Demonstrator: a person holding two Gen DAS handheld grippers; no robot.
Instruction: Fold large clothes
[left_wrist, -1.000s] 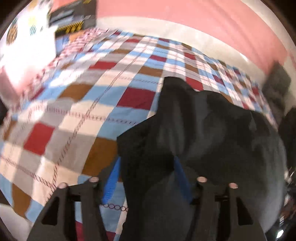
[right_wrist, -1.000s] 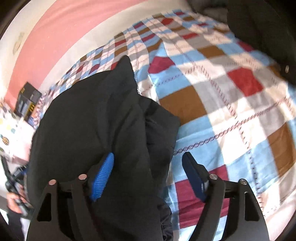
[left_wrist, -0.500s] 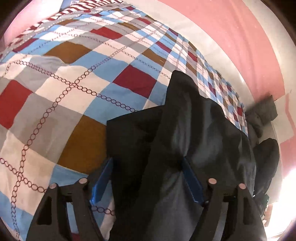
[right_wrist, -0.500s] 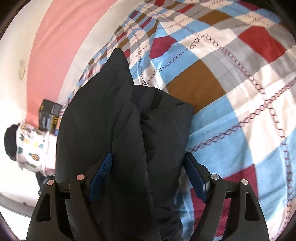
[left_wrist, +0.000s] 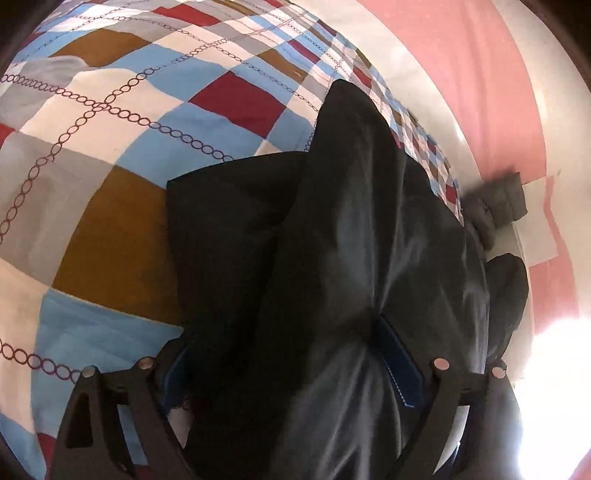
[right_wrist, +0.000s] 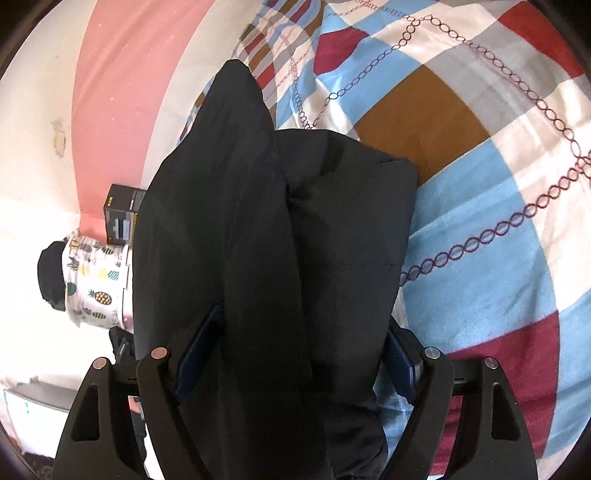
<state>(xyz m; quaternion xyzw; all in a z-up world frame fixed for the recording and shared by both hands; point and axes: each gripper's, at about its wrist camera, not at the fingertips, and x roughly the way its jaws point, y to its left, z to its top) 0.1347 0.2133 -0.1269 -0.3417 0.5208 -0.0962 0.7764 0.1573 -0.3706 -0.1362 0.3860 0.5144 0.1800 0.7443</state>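
A large black padded jacket lies partly folded on the checkered bedspread; it also fills the middle of the right wrist view. My left gripper has its blue-padded fingers wide apart with a thick bunch of the jacket's near edge between them. My right gripper likewise straddles the jacket's near edge with its fingers wide apart. The fabric hides most of both pads.
The bed runs along a pink and white wall. A grey garment and another dark one lie at the bed's far right. A black box and a pineapple-print cloth stand beside the bed.
Both grippers have pushed forward and down onto the jacket's near edge, so more fabric sits between the fingers. The jaws have stayed wide apart.
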